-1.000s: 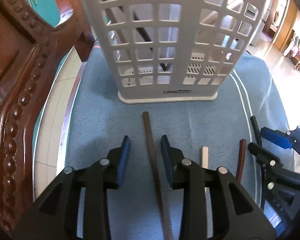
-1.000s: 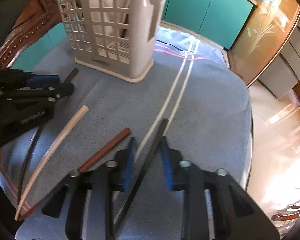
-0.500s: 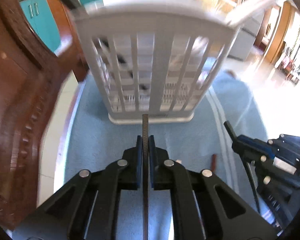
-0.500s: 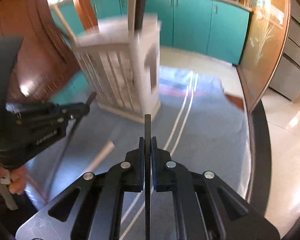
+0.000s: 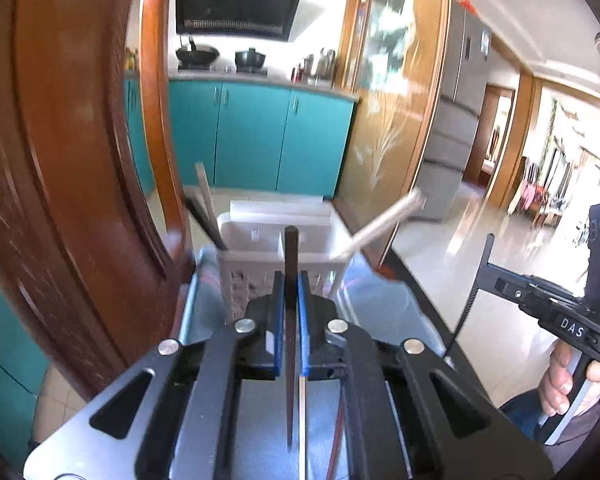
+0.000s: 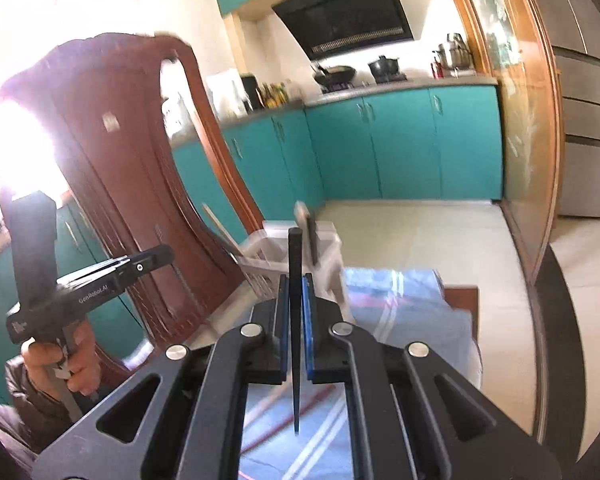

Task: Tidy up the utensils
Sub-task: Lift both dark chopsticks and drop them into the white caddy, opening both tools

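The left gripper (image 5: 290, 280) has its blue pads clamped on a dark brown chopstick (image 5: 290, 312), whose blunt end points toward 12 o'clock at the white basket (image 5: 256, 258). The basket stands on the blue cloth (image 5: 374, 304) straight ahead, with a pale chopstick (image 5: 384, 222) leaning out toward 2 o'clock and 2 more sticks (image 5: 206, 208) leaning toward 11 o'clock. A carved wooden chair back (image 5: 72, 160) fills the 9 o'clock side, close beside the basket. The right gripper (image 6: 296, 284) is likewise shut tight on a black chopstick (image 6: 295, 320), aimed at the basket (image 6: 328, 264), where a stick (image 6: 310, 232) already rises at the rim. Teal cabinets (image 6: 400, 140) lie beyond.
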The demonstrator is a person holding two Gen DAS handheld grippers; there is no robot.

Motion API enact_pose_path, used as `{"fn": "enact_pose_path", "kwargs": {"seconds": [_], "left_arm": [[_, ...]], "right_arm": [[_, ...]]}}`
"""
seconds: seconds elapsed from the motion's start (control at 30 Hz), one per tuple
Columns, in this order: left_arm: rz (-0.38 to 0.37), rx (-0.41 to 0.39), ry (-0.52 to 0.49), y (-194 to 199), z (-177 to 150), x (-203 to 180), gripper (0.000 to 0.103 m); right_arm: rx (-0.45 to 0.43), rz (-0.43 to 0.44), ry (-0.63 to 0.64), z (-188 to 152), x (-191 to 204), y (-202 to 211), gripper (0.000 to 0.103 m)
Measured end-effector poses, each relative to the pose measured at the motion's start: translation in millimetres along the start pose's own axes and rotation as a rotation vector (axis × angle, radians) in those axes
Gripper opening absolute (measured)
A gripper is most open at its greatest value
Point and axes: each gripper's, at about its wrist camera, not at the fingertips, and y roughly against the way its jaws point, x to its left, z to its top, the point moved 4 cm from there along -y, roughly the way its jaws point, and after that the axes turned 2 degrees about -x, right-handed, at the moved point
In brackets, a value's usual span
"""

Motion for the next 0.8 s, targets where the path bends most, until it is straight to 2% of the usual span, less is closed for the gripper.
{"fn": "enact_pose_path", "kwargs": {"seconds": [0.2,0.3,0.37,0.43,0.5,0.6,0.7,0.8], "left_arm": [[0.005,-0.15,-0.015,49.1,62.0,11.1,0.007],[0.03,-0.197,-0.006,62.5,101.0,12.5,0.007],[0.045,-0.222,0.009,69.9,119.2,19.7,0.007],[0.074,-0.246,0.027,73.2,137.1,25.2,0.007],[0.107,-0.26,0.05,70.6,149.5,31.4,0.007],[0.13,-0.265,0.08,54.1,158.0,37.7,0.007],[0.163,-0.276,0.094,41.4,157.9,49.6,0.007],[0.216,-0.244,0.083,8.8,142.2,54.5,0.007]], "right_arm": [[-0.103,0.021,-0.036,75.9,7.0,-13.3,0.007],[-0.156,0.021,-0.089,100.0,5.6,-18.1,0.007],[-0.216,0.019,-0.138,108.8,-0.1,-21.5,0.007],[-0.313,-0.026,-0.154,110.1,-7.0,-25.6,0.007],[-0.343,-0.074,-0.136,102.8,-9.1,-33.9,0.007],[-0.3,-0.139,-0.072,86.4,-10.2,-57.3,0.007],[-0.215,-0.132,-0.032,74.8,-8.0,-76.1,0.007],[-0.186,-0.144,0.013,67.6,-1.3,-77.5,0.007]]}}
